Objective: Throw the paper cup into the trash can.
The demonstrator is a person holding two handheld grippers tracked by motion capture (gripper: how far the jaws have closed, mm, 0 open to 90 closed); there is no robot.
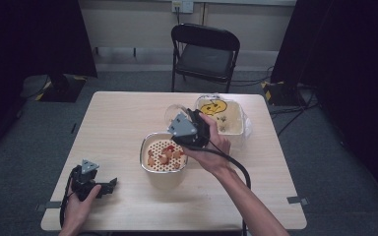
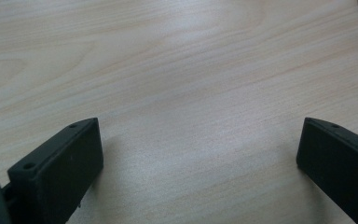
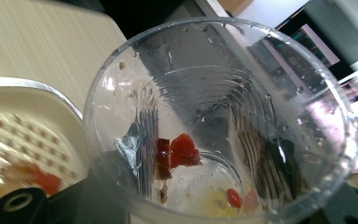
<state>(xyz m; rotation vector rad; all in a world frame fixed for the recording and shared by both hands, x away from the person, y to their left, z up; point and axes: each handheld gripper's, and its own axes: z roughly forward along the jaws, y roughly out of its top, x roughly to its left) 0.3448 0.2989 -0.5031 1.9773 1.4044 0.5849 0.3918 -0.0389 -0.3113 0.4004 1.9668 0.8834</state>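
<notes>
My right gripper (image 1: 182, 121) is shut on a clear plastic cup (image 1: 173, 112), tipped on its side above the far rim of a cream strainer bowl (image 1: 143, 149). Reddish and pale food pieces (image 1: 165, 153) lie on the bowl's perforated insert. In the right gripper view the wet cup (image 3: 214, 93) still holds a few red pieces (image 3: 182, 150) near its bottom, and the strainer (image 3: 23, 140) sits blurred at the left. My left gripper (image 1: 110, 185) rests open on the table near the front left corner, with bare wood between its jaws (image 2: 199, 128).
A white square container (image 1: 239, 119) with a yellow face mark inside stands just behind the right hand. The light wooden table (image 1: 118, 118) has free room on its left half. A black folding chair (image 1: 205, 51) stands beyond the far edge.
</notes>
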